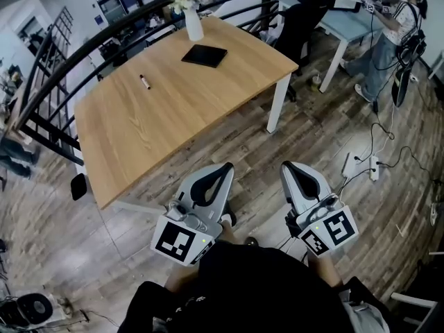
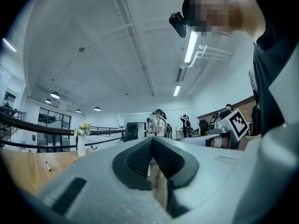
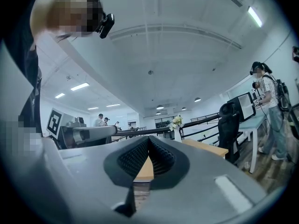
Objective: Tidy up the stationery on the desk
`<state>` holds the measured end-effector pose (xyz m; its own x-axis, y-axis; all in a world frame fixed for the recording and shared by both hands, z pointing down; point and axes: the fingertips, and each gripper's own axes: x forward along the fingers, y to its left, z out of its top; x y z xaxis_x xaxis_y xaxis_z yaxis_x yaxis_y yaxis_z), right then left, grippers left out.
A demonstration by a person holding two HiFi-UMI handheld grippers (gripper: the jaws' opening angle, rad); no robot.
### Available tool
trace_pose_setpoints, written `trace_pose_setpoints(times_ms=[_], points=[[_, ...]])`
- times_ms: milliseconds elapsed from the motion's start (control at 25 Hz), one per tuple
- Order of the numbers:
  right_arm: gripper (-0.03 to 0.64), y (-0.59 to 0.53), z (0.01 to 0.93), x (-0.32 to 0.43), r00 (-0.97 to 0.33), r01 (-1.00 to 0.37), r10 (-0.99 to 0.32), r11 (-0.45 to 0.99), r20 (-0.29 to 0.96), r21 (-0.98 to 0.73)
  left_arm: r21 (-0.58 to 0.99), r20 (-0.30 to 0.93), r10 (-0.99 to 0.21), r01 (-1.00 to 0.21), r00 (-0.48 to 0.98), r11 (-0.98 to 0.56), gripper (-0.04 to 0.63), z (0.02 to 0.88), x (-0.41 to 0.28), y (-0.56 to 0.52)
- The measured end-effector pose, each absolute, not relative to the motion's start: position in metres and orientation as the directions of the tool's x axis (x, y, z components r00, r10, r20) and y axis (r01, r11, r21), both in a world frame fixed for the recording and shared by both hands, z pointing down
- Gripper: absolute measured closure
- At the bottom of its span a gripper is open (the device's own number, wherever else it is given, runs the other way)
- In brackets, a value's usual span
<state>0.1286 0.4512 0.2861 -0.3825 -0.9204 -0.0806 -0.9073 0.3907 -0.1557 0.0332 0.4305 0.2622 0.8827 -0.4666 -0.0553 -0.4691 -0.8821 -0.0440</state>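
Note:
A wooden desk (image 1: pixel 139 137) stands ahead of me. On it lie a black marker pen (image 1: pixel 145 82) near the far left and a black notebook (image 1: pixel 205 55) at the far side. My left gripper (image 1: pixel 227 166) is shut and empty, held short of the desk's near edge. To its right, over the floor, my right gripper (image 1: pixel 287 166) is shut with nothing in it. The left gripper view shows its tips (image 2: pixel 150 139) closed, with the pen (image 2: pixel 47 166) far off on the desk. The right gripper view shows closed tips (image 3: pixel 148 138) and the desk (image 3: pixel 205 147) beyond.
A white vase with flowers (image 1: pixel 192 14) stands at the desk's far edge beside a dark railing (image 1: pixel 62 68). A person (image 1: pixel 388 40) stands by a pale table at the far right. A power strip and cables (image 1: pixel 361 165) lie on the wooden floor.

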Motion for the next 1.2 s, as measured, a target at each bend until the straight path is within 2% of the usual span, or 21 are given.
trace_pose_setpoints(times_ms=[400,1200], points=[[0.609,0.382,0.291,0.128,-0.371,-0.916,-0.927,0.374,-0.051,-0.145,-0.021,-0.060,-0.453,-0.455,0.889,-0.890,0.612,0.268,0.034,0.356],[0.609,0.260,0.301,0.116,-0.426,-0.895,-0.905,0.421,0.008,-0.145,0.019,-0.055,-0.489,-0.489,0.870,-0.872,0.612,0.279,0.027,0.233]])
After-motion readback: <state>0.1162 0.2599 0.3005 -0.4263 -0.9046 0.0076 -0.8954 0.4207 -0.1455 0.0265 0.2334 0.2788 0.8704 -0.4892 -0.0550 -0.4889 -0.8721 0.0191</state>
